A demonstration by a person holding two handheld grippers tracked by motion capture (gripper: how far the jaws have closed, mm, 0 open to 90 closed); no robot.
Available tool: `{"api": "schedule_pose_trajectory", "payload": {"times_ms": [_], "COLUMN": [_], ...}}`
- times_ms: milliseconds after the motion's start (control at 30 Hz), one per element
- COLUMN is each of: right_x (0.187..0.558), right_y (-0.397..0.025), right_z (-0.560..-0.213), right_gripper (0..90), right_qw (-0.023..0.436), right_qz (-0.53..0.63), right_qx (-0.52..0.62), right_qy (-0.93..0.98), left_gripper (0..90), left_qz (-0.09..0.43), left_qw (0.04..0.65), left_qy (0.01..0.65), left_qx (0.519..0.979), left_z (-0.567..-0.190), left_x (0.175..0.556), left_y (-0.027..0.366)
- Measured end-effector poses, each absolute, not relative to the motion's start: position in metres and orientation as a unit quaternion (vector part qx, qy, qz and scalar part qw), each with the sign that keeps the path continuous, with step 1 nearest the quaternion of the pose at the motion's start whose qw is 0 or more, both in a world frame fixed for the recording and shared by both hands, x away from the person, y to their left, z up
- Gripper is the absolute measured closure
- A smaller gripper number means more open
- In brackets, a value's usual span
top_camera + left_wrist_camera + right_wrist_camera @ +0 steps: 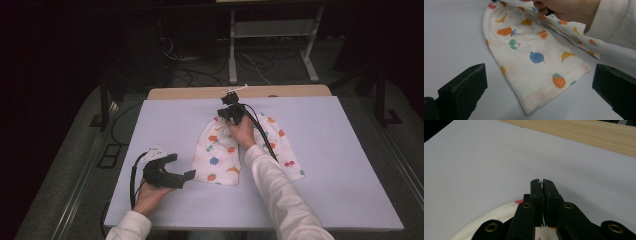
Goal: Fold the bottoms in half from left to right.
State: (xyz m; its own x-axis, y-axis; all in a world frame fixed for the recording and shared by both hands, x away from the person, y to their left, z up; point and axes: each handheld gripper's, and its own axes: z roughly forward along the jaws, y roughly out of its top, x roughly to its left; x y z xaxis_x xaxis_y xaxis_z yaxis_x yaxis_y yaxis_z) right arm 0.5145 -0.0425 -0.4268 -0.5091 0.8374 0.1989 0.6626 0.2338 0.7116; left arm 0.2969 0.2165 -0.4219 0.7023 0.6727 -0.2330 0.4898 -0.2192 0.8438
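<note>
A white cloth [220, 155] printed with small coloured fruit lies in loose folds at the middle of the pale mat [325, 165]. My right gripper [226, 112] is at the cloth's far end, jaws pressed together; in the right gripper view [542, 182] a thin sliver of white fabric shows between them, with the cloth [499, 215] bunched under the jaws. My left gripper [181, 166] rests low on the mat just left of the cloth's near hem, jaws wide apart. In the left gripper view [540, 75] the cloth [531, 57] lies ahead of the jaws, untouched.
A strip of bare wooden tabletop [200, 93] runs along the mat's far edge. Beyond it, on the dark floor, are loose cables [200, 75] and a white metal stand [272, 45]. The right forearm in a white sleeve [280, 195] crosses the near middle of the mat.
</note>
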Motion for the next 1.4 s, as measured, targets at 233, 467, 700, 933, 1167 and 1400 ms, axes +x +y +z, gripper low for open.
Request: {"api": "schedule_pose_trajectory", "payload": {"times_ms": [233,467,700,933,1167,1400], "right_x": [0.510,0.506,0.504,0.504,0.504,0.504], "right_y": [-0.044,-0.044,-0.041,-0.043,-0.043,-0.044], "right_z": [-0.424,-0.426,-0.430,-0.428,-0.427,-0.427], "right_gripper": [85.7,85.7,85.8,85.7,85.7,85.7], "right_qw": [0.117,0.123,0.124,0.126,0.126,0.125], "right_qz": [0.396,0.393,0.388,0.392,0.393,0.396], "right_qx": [0.479,0.472,0.470,0.469,0.469,0.470], "right_qy": [0.775,0.779,0.783,0.782,0.781,0.779], "left_gripper": [0.0,0.0,0.0,0.0,5.8,14.4], "left_qz": [0.084,0.048,0.038,0.019,0.006,-0.009], "left_qw": [0.489,0.466,0.458,0.449,0.444,0.439], "left_qy": [0.390,0.409,0.420,0.431,0.433,0.427], "left_qx": [0.776,0.783,0.783,0.783,0.784,0.790], "left_z": [-0.418,-0.424,-0.426,-0.430,-0.430,-0.431], "left_x": [0.301,0.310,0.316,0.321,0.322,0.321], "left_y": [0.218,0.216,0.217,0.219,0.220,0.217]}}
